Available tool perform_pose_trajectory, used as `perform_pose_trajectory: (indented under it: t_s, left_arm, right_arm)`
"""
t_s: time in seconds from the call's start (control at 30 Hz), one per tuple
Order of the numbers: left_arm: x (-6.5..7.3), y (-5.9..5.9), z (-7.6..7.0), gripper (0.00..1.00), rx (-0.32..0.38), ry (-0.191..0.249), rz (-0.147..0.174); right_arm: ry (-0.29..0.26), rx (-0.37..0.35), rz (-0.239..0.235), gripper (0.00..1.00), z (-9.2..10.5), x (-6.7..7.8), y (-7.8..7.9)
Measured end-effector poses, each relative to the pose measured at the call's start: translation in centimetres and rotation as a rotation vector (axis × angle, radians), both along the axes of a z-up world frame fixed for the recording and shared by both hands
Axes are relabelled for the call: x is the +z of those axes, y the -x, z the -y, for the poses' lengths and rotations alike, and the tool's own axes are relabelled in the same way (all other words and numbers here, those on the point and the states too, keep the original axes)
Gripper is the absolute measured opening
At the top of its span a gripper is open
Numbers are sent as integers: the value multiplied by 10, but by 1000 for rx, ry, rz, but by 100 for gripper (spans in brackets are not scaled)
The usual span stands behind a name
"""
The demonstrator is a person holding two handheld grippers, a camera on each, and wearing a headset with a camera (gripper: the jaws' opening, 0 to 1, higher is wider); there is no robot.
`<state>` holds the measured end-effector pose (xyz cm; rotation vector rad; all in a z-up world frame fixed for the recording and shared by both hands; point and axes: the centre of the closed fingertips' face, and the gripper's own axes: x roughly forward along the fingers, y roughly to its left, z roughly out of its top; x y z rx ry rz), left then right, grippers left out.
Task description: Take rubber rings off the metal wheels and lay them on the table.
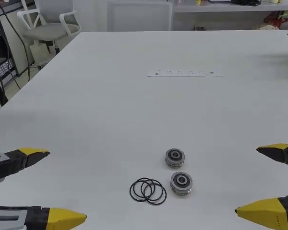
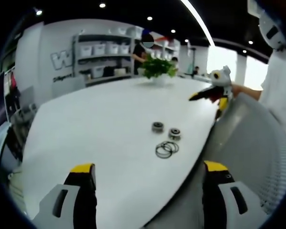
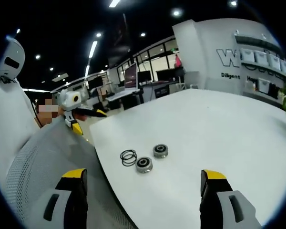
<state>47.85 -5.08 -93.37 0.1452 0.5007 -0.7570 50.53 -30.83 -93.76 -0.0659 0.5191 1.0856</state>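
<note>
Two metal wheels lie flat on the white table [image 1: 134, 96] near its front edge, one [image 1: 175, 157] just behind the other [image 1: 181, 183]. A small pile of black rubber rings [image 1: 148, 190] rests to the left of the nearer wheel. In the left gripper view the wheels [image 2: 158, 127] [image 2: 174, 133] and rings [image 2: 166, 149] sit ahead. The right gripper view has the wheels [image 3: 160, 150] [image 3: 144, 163] and rings [image 3: 128, 157]. My left gripper [image 1: 43, 187] is open at the lower left. My right gripper [image 1: 264, 179] is open at the lower right. Both hold nothing.
A strip of printed labels [image 1: 185, 73] lies flat at the table's middle. An office chair [image 1: 50, 21] stands beyond the far left corner. A potted plant [image 2: 157, 69] sits at the table's far end, with shelves of bins behind it.
</note>
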Motion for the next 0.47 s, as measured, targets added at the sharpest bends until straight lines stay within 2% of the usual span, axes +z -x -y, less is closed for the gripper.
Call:
perform_pose_trajectory:
  t_s: [0.2, 0.47]
  left_arm:
    - [4, 0, -1, 93, 16, 22, 16]
    - [9, 1, 1, 92, 34, 42, 28]
  right_arm:
    - [-2, -65, -17, 99, 14, -7, 0]
    - [-1, -110, -42, 99, 23, -13, 3]
